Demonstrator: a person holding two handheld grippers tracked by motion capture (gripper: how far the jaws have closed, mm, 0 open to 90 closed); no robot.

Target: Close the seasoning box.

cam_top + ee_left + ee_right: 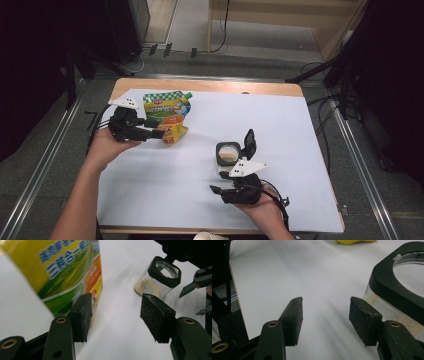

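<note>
Resting near the table's (300, 125) front edge, the right gripper (226, 189) sits just beside the jar (228, 156), jaws apart; left gripper (155, 134), jaws apart and empty, meets the pouch (165, 112).

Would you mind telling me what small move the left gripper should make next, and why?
Probably slide the left gripper sideways so the pouch sits between its jaws, then close: the jaws stand open with nothing between them, and the pouch lies just outside one pad.

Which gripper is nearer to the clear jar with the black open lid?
Right. The right gripper sits just in front of the jar, beside it. The left gripper is far across the table, at the pouch.
</note>
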